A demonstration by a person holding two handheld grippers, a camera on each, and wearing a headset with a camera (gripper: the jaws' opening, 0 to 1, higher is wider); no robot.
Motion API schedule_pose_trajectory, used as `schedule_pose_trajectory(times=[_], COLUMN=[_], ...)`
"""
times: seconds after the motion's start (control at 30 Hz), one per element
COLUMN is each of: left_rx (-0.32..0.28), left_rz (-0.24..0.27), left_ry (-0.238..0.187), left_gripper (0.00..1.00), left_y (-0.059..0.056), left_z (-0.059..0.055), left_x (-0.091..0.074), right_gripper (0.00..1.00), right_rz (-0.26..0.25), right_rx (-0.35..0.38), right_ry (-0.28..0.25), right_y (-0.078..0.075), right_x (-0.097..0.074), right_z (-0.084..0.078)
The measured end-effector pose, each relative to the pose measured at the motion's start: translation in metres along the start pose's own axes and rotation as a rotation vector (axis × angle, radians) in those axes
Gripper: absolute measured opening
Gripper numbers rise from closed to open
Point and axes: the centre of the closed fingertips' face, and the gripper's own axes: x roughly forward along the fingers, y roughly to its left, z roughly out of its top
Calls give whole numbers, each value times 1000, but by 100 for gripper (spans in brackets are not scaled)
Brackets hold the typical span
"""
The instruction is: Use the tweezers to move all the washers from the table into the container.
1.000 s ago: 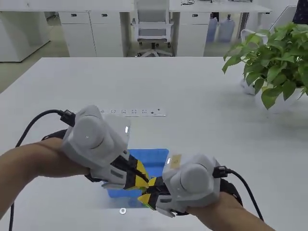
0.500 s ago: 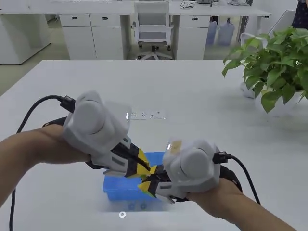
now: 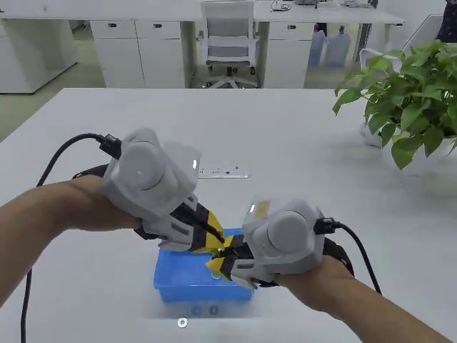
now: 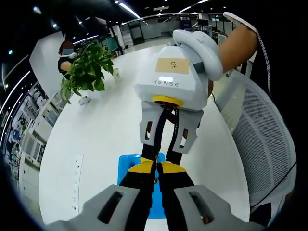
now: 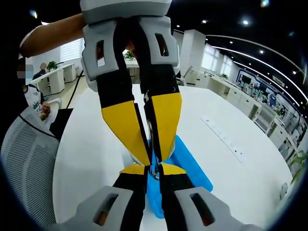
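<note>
Directly above the blue container [image 3: 178,282], left gripper [image 4: 156,169] and right gripper [image 5: 153,169] both clamped the tweezers [image 5: 150,139], lengthwise between them. Whether the tweezers were squeezed or spread was unclear.

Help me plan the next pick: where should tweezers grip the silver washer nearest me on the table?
Likely pinch the small silver metal washer by its rim, one tip through the hole, from above: it lies flat on the white table.

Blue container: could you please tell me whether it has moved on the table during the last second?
No. The blue container lies just as before between the power strip behind it and the washer in front.
</note>
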Motion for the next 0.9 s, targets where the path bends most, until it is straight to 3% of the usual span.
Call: schedule_pose_trajectory(times=[0.43, 0.9], left_rx=[-7, -68], left_rz=[-10, -33], left_ry=[22, 22], left_gripper=[7, 7], left_y=[13, 21], left_z=[-21, -47], left_x=[12, 23], right_gripper=[11, 11], right_rz=[3, 26], right_rx=[6, 40], right_ry=[7, 21], right_y=[-11, -13], right_x=[23, 46], right_z=[-11, -26])
